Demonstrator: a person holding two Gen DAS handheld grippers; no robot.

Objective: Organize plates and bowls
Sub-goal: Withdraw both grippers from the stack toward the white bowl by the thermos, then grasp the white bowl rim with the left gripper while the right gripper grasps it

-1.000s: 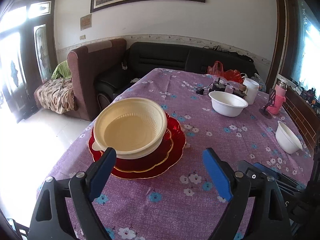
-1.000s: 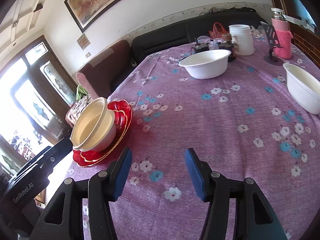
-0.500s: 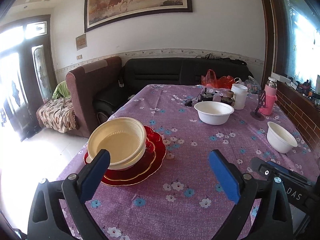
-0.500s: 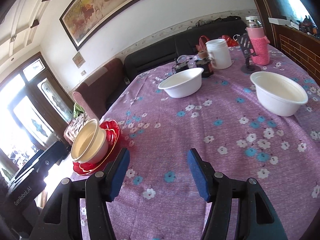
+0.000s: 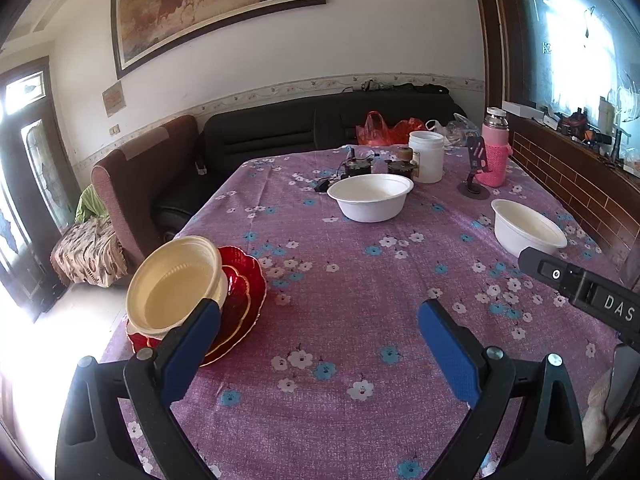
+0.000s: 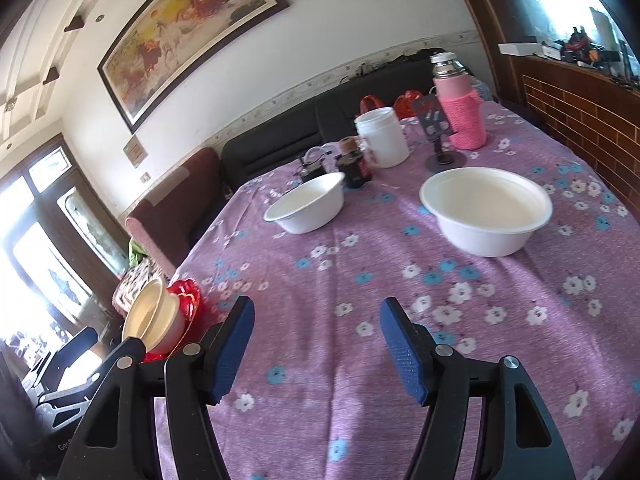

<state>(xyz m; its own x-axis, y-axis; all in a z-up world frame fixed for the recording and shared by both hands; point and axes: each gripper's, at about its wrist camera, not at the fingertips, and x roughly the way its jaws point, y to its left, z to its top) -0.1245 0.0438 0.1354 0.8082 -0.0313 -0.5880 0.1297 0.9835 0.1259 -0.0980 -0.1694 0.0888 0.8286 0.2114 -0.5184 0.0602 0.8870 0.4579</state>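
Observation:
A cream bowl (image 5: 176, 280) sits on stacked red plates (image 5: 244, 300) at the table's left edge; both also show in the right wrist view, the bowl (image 6: 150, 320) on the plates (image 6: 188, 298). Two white bowls stand on the purple flowered cloth: one at the far middle (image 5: 370, 196) (image 6: 308, 208), one at the right (image 5: 526, 232) (image 6: 486, 210). My left gripper (image 5: 316, 340) is open and empty, above the cloth right of the red plates. My right gripper (image 6: 316, 344) is open and empty, short of the right white bowl.
At the far end stand a white jar (image 5: 426, 156), a pink flask (image 5: 496, 152), a phone stand (image 5: 474, 168) and small dark jars (image 5: 358, 166). A brick ledge (image 5: 580, 184) runs along the right. Sofas (image 5: 280, 136) stand beyond the table.
Both grippers have pulled back and swung right, away from the cream bowl and red plates. The right white bowl now sits closer ahead of the right gripper. Both stay open.

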